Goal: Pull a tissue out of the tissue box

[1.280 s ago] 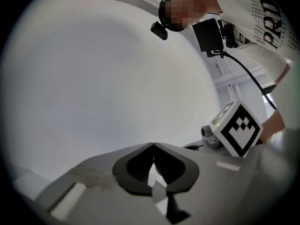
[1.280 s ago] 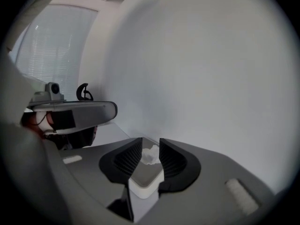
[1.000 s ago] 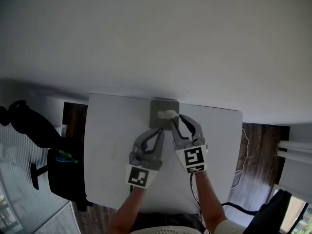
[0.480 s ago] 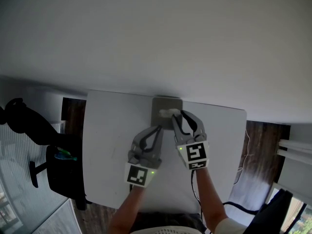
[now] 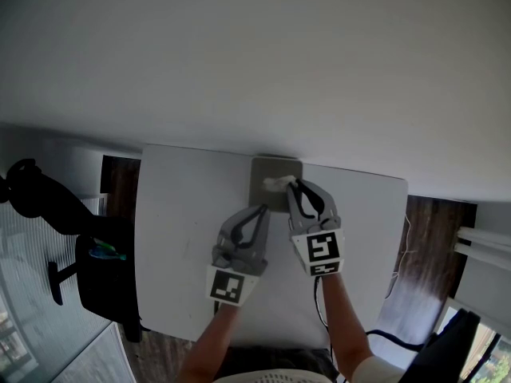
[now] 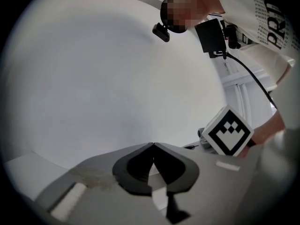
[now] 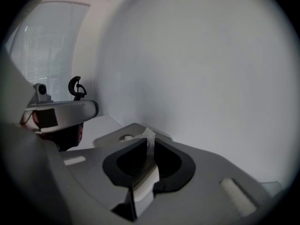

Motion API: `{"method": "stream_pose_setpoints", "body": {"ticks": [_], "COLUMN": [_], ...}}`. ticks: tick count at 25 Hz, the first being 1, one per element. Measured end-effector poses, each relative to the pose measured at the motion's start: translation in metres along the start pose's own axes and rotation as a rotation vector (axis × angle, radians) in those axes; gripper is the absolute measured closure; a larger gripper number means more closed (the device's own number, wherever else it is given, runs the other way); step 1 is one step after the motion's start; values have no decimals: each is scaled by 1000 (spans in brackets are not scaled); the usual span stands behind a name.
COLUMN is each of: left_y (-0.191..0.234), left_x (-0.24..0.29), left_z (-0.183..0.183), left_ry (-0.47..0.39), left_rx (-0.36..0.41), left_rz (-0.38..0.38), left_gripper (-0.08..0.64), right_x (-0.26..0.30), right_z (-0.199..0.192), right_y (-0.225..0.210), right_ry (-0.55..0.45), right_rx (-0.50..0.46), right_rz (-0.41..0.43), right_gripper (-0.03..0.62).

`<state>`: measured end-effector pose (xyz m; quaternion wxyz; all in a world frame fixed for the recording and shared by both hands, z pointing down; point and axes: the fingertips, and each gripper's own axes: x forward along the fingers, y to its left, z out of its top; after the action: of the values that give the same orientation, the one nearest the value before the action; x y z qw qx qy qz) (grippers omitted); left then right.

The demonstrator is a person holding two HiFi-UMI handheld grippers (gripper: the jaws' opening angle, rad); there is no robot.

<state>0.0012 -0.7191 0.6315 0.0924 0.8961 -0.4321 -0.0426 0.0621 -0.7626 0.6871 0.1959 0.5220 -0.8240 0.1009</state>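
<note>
1. Nearest edge: the person's two forearms [image 5: 342, 325] come in over the near side of the white table [image 5: 180, 238]. Dark wood floor [image 5: 427, 238] shows to the right of the table, and a black chair [image 5: 104, 282] stands off its left side.
2. Left gripper [image 5: 261, 208] [image 6: 153, 145]: held over the middle of the table, just short of the box's near left corner. Jaws together, tips meeting, nothing between them. Whether it touches the box cannot be told.
3. Right gripper [image 5: 295, 184] [image 7: 147, 143]: beside the left one and reaching slightly farther, tilted down onto the box top. Its jaws have just been closing and now pinch the tissue [image 5: 278, 183] [image 7: 149, 136]. A white fold stands up between the pads and runs back down the gap.
4. Tissue box [image 5: 268, 167] [image 7: 110, 136]: grey, flat on the table at its far edge, close against the wall. The tissue sticks out of the opening in the top, its upper end in the right gripper's jaws, its lower part in the box.
5. Farthest: plain pale wall [image 5: 255, 62], filling the upper half of the head view.
</note>
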Motion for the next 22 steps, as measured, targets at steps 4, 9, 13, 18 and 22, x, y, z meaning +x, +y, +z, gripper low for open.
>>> {"method": "stream_pose_setpoints", "body": {"ticks": [4, 9, 13, 18, 22], "left_y": [-1, -4, -5, -6, -9], "left_x": [3, 2, 4, 1, -4], "left_z": [-2, -2, 3, 12, 24], "left_ry": [1, -2, -10, -16, -30], "left_rx": [-1, -12, -10, -10, -5], "left_rz": [-5, -9, -15, -12, -16], "left_gripper": [568, 568, 568, 568, 568], "right_x": [0, -5, -6, -11, -19], "right_z": [-3, -1, 2, 11, 22], "right_y": [-4, -4, -3, -2, 0], "right_ry": [5, -3, -4, -10, -19], "right_rx": [-5, -2, -2, -8, -20], "right_rz": [-18, -21, -18, -17, -16], "right_gripper": [577, 578, 579, 578, 578]}}
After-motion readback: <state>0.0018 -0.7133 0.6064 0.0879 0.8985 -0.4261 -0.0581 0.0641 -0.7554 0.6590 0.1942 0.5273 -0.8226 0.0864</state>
